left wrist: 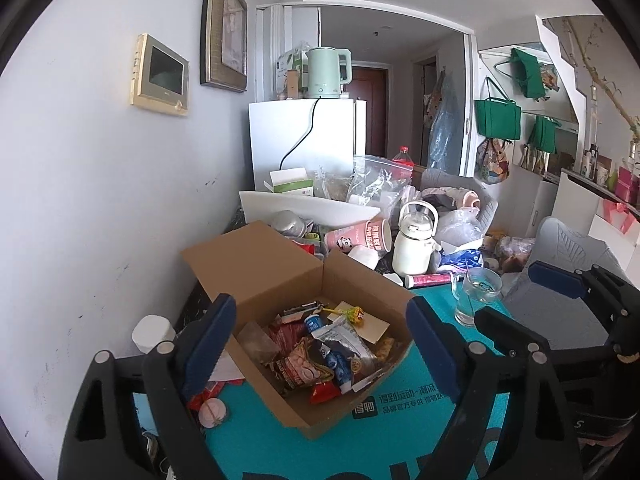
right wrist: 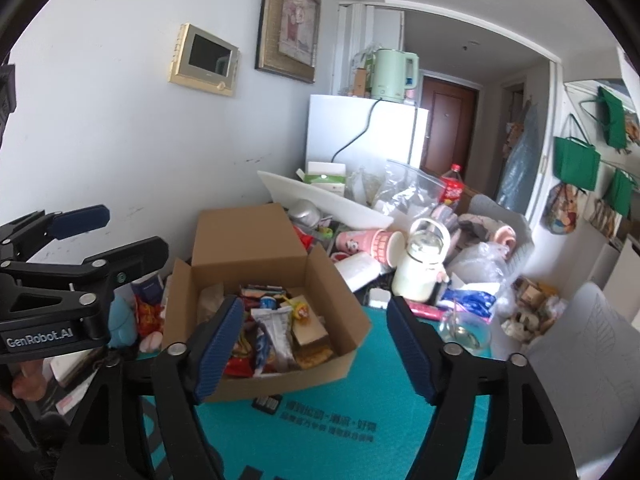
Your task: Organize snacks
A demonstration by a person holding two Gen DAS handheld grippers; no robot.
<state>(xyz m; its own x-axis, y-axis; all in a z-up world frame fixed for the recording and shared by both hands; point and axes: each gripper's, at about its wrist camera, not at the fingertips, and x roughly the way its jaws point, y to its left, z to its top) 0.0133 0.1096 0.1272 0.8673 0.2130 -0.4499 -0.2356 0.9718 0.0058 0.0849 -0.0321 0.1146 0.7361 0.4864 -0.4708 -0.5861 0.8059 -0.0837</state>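
Note:
An open cardboard box (left wrist: 260, 264) stands on a teal mat (left wrist: 260, 440) and holds several snack packets (left wrist: 316, 356) in a loose heap. My left gripper (left wrist: 320, 340) hovers open in front of the box with nothing between its blue pads. The right gripper (left wrist: 528, 300) shows at the right, also open. In the right wrist view the box (right wrist: 248, 240) with its snack packets (right wrist: 276, 328) lies beyond my open, empty right gripper (right wrist: 316, 336). The left gripper (right wrist: 108, 232) sits at the left edge, jaws apart, held by a hand (right wrist: 24, 380).
A glass cup (left wrist: 476, 292), a white jug (left wrist: 414, 240) and pink paper cups (left wrist: 360, 236) crowd the table behind and right of the box. Loose red wrappers (left wrist: 208, 392) lie left of it by the wall. A grey chair (left wrist: 568, 248) stands at the right, a white fridge (left wrist: 304, 140) at the back.

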